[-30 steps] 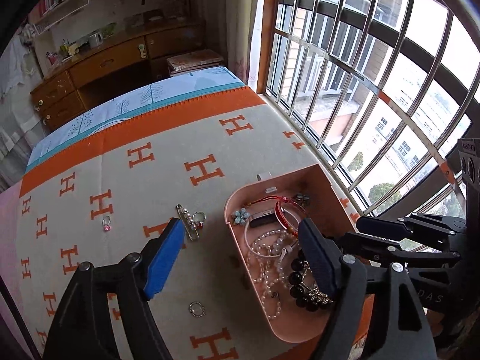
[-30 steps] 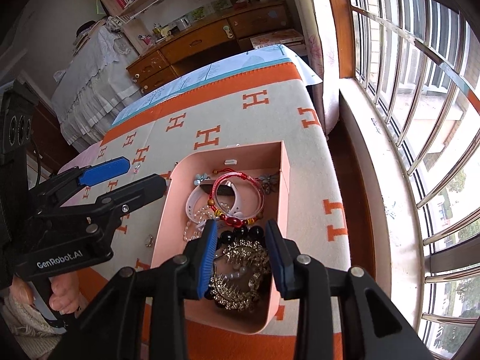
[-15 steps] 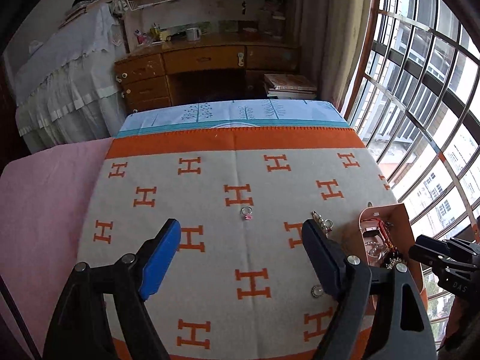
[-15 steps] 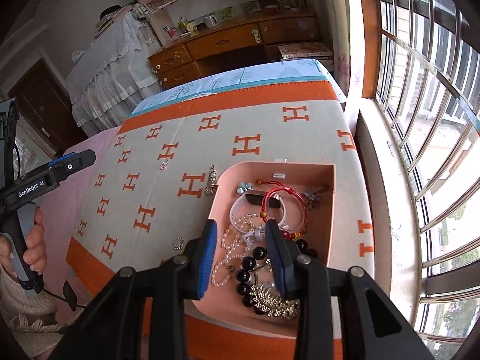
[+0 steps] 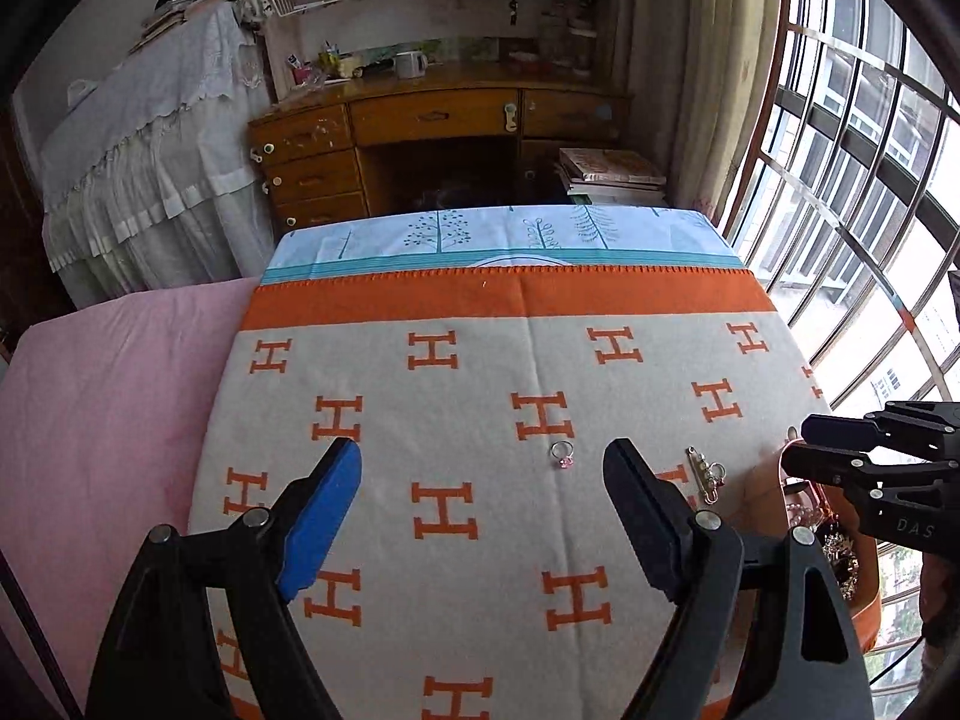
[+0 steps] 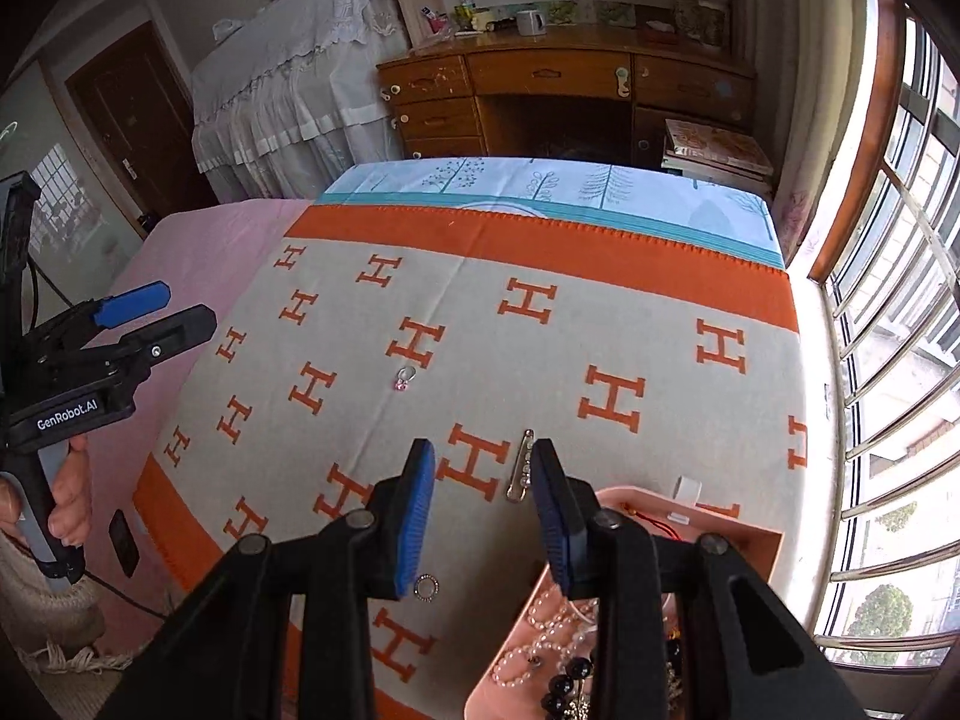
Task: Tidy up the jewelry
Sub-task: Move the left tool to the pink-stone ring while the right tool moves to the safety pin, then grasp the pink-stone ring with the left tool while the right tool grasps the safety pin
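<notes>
While over blanket (image 5: 480, 396) | left tongs (image 5: 480, 480) wide, empty | right tongs (image 6: 483, 480) parted, empty

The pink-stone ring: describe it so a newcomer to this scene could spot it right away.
Start at the cream blanket with orange H letters covering the bed. Near its middle, left of and beyond the pink tray, a small silver ring lies alone on the fabric. Unlike the long beaded pin and the plain round ring nearer the tray, it carries a pink stone.
</notes>
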`<move>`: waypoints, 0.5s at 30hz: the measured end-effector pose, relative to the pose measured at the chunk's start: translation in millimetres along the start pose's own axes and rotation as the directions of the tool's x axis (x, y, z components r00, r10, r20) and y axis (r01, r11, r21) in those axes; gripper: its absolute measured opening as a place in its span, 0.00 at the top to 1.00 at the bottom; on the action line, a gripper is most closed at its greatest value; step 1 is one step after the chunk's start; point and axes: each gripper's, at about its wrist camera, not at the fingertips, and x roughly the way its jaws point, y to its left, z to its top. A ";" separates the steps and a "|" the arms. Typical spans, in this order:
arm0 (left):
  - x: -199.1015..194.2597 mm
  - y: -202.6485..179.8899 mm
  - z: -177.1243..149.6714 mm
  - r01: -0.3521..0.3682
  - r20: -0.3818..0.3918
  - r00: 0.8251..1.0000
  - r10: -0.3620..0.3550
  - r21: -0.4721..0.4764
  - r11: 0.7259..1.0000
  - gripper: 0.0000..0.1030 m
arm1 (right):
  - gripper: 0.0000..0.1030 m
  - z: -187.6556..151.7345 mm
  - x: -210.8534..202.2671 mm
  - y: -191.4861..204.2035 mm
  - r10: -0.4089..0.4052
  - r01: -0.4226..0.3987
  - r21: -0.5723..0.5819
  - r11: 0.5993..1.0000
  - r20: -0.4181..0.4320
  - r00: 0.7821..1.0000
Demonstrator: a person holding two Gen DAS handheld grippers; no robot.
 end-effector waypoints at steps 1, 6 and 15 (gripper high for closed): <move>9.4 -0.5 0.0 0.008 -0.021 1.000 -0.008 -0.001 1.000 0.21 | 0.68 4.5 13.1 -0.7 0.001 -0.001 0.000 1.000 -0.043 0.999; 58.8 -5.7 -2.8 0.052 -0.122 0.991 -0.053 -0.016 0.999 0.22 | 0.68 13.5 67.5 -8.4 -0.024 0.024 -0.002 1.000 -0.187 0.982; 117.7 -21.5 -10.4 0.081 -0.234 0.969 -0.079 0.000 0.997 0.25 | 0.75 17.8 126.8 -18.6 -0.072 0.071 -0.016 0.997 -0.344 0.936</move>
